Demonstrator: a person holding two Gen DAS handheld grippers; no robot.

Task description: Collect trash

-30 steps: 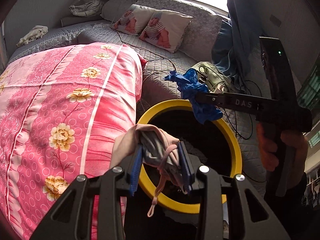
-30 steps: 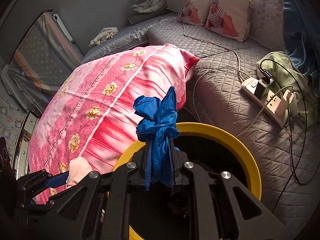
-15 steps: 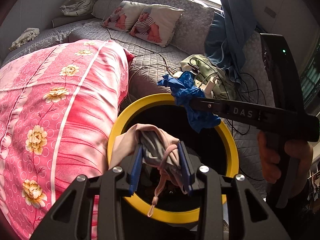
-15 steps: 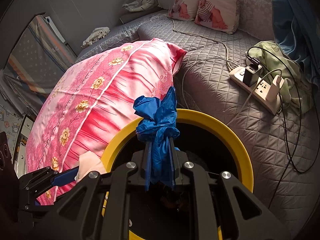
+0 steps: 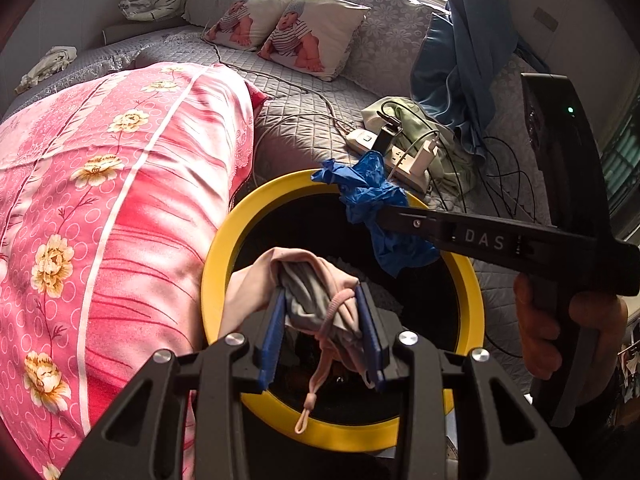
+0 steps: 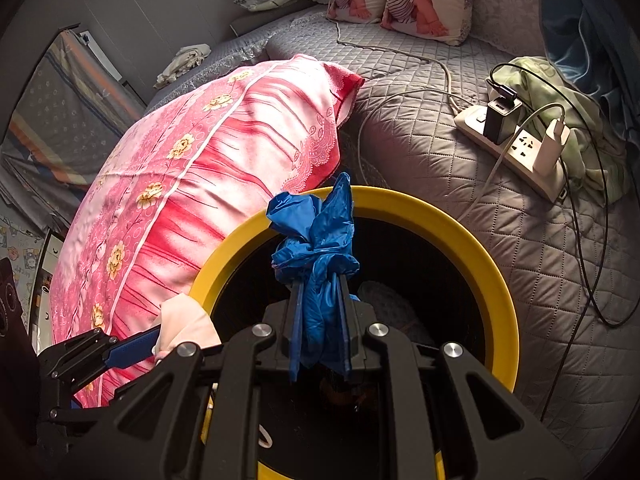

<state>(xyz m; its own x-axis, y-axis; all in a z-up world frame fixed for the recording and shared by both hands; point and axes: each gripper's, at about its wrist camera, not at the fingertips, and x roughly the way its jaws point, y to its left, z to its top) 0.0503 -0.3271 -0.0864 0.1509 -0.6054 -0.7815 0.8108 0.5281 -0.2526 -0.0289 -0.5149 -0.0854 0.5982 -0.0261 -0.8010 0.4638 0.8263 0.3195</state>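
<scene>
Left wrist view — both grippers point(image 5: 320, 300) point(image 6: 318, 280) tilt down over bin point(image 5: 216, 264).

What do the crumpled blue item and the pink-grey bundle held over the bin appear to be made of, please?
Blue item: thin plastic or rubbery film, possibly a glove; slight sheen, sharp crinkles. Pink-grey bundle: soft matte fabric with an elastic loop, likely a face mask.

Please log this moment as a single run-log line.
left gripper: shut on pink mask | right gripper: shut on blue glove | both over yellow-rimmed bin
</scene>
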